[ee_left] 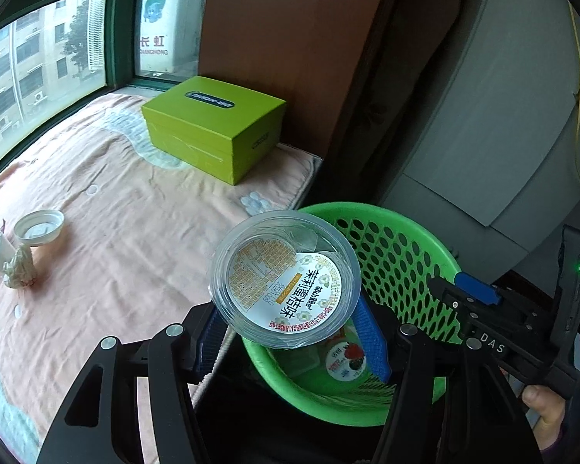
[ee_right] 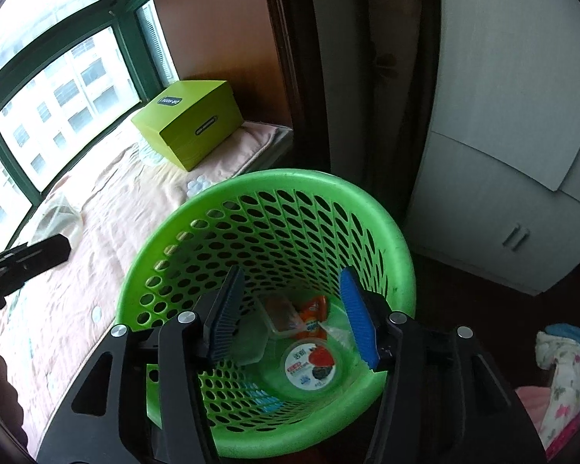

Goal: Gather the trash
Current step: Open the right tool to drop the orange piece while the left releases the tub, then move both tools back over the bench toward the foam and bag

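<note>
Trash is partly gathered, judging by what lies where. Largest in play is the green basket [ee_right: 386,232], standing just beside the padded window ledge [ee_left: 116,193]; its bottom already holds a lidded cup with a fruit label [ee_right: 314,363], an orange wrapper [ee_right: 313,315] and a clear tray [ee_right: 280,313]. Next in size, the clear plastic tub [ee_left: 284,280] with a printed lid is pinched between the left gripper [ee_left: 290,332] fingers, tilted over the basket's near rim and not yet dropped. The right gripper [ee_right: 294,319] hangs above the basket mouth, fingers spread with nothing between them. Still left on the ledge: a small white cap [ee_left: 38,228] and crumpled scraps [ee_left: 17,266] beside it (the green box [ee_left: 212,127] looks like no trash).
</note>
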